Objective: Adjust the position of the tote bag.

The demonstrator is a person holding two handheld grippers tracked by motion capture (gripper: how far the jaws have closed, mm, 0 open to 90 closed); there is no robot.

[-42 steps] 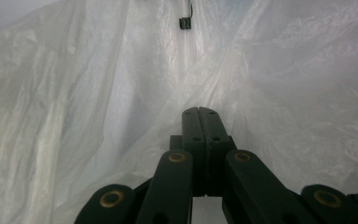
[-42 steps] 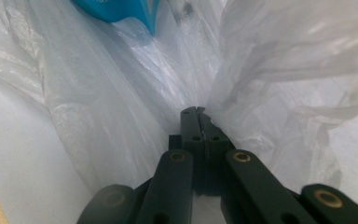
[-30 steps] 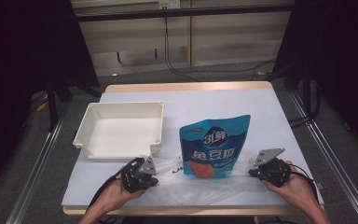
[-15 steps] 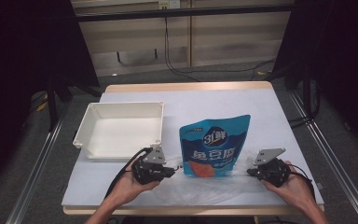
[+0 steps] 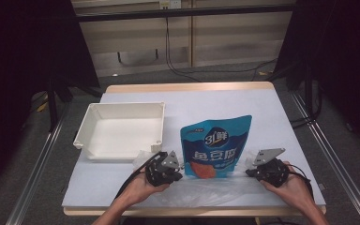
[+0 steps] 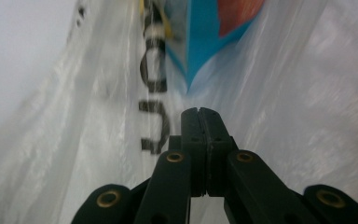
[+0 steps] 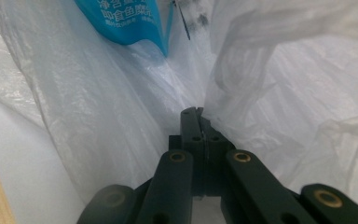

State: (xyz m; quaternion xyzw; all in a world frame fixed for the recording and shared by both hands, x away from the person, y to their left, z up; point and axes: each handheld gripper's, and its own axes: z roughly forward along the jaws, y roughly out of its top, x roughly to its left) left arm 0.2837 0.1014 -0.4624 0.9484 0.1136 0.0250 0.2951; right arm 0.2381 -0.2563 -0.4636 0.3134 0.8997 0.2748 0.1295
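While the white tray (image 5: 122, 131) sits empty at the table's left, the left gripper (image 5: 165, 169) pinches the clear plastic bag (image 5: 206, 190) beside the blue snack pouch (image 5: 215, 147) standing mid-table; the right gripper (image 5: 268, 169) clamps the bag's other edge.

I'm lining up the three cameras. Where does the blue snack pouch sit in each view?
High view: blue snack pouch, centre of table, right of the white tray.
Left gripper view: top centre.
Right gripper view: top left.
Shared landmark: the clear plastic bag.
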